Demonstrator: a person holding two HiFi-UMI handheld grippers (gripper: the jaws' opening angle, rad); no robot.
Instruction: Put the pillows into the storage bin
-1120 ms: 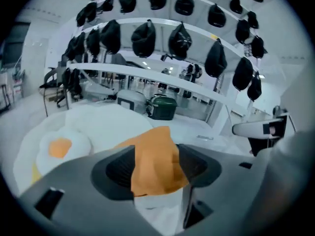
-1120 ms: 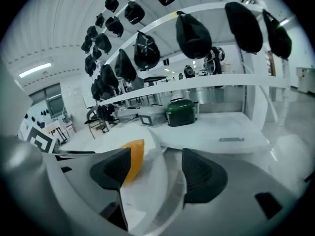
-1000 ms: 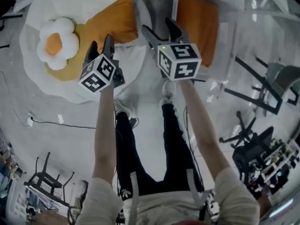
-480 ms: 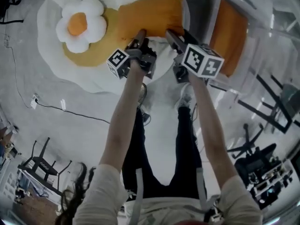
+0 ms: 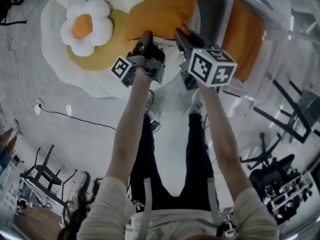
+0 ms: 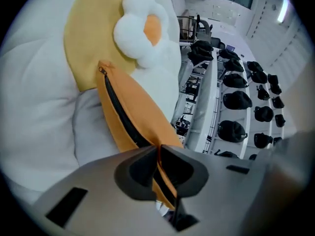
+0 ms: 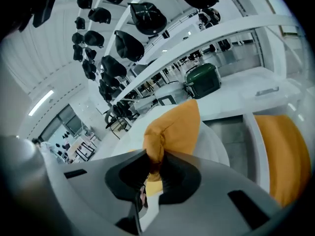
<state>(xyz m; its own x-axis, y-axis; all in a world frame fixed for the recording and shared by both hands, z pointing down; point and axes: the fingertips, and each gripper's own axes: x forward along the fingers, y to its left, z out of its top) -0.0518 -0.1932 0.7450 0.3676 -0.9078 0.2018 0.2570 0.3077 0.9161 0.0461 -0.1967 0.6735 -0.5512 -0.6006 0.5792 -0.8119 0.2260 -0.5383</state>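
Grip: both tools are clenched on one orange pillow (image 5: 159, 15), which sits just ahead of the tips.
- Your left gripper (image 6: 158, 154) has just closed on the seam by the zip (image 6: 120, 112).
- Your right gripper (image 7: 155, 166) has just closed on a bunched corner.

Handling (judgement):
- Each pinch holds only thin fabric, so lift with both hands together and don't jerk.
- Keep the tips level with each other.
- Carry the pillow towards your right gripper's outer side and clear the wall of the storage bin (image 5: 226, 21) before you let go.
- Whether the pillow's far end is free of the fried-egg mat (image 5: 55, 59) cannot be told.

Count:
- Grippers: two.
- Orange pillows: two, one held and the second orange pillow (image 5: 248, 39) already in the bin.
- Flower pillow (image 5: 85, 26): one, ahead and outward of the left gripper.
- Mat: one.
- Bin: one.
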